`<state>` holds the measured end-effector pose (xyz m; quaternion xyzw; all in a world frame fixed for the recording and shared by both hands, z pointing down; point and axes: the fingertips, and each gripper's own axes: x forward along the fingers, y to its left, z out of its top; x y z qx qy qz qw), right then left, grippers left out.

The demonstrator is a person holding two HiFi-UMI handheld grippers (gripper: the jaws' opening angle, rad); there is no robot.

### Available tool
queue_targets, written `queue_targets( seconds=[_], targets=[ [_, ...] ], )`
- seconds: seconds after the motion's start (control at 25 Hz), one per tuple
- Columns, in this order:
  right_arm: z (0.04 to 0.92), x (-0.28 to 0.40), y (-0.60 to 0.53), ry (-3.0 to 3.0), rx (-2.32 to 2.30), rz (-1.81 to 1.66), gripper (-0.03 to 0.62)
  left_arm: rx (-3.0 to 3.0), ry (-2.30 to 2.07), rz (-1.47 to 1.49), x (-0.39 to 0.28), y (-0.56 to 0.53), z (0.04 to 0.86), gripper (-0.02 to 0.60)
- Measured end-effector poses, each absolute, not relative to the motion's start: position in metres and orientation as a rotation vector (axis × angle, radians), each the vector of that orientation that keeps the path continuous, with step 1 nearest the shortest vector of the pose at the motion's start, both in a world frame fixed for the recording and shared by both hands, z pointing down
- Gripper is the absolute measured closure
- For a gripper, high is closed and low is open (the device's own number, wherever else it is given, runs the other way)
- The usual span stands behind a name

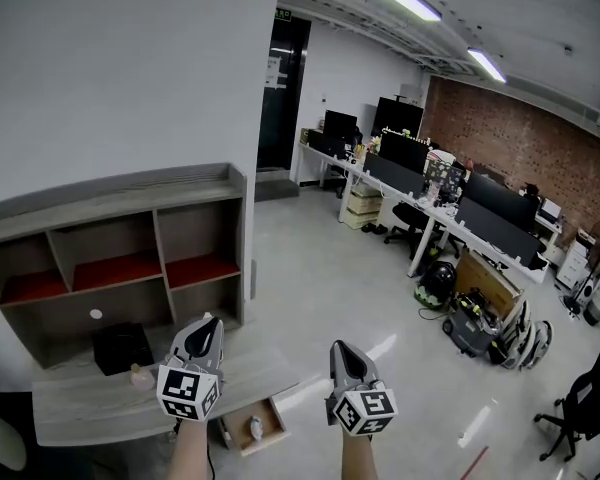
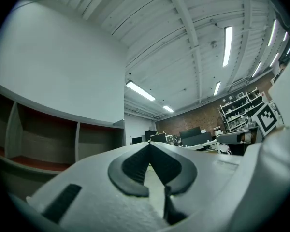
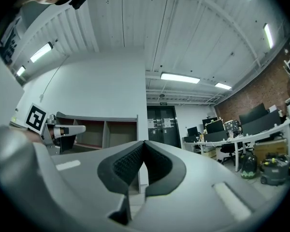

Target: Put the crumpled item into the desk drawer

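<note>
- My left gripper (image 1: 210, 320) is closed. Its ribbed dark pads (image 2: 135, 166) meet at the tip, with nothing between them.
- My right gripper (image 1: 338, 346) is likewise pinched together and empty.
- A small pale lump (image 1: 140, 375) sits on the grey wood-grain desk (image 1: 70, 408), beside a black box (image 1: 120, 348).
- Another pale thing (image 1: 255, 428) lies in the open drawer (image 1: 242, 444). I can't tell which is crumpled.

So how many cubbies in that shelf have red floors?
3, side by side in the shelf unit's upper row: left cubby, middle cubby, right cubby. More may lie beyond the frame's left edge.
</note>
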<state>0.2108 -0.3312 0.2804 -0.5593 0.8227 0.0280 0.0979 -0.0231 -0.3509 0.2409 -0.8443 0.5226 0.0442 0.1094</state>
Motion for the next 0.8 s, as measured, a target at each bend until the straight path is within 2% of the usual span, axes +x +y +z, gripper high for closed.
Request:
queue_targets(
  seconds=[0.8],
  targets=[
    [0.287, 0.209, -0.322, 2.458, -1.675, 0.072, 0.583, -2.509, 1.54, 0.134, -0.024, -0.343, 0.252, 0.58]
  ],
)
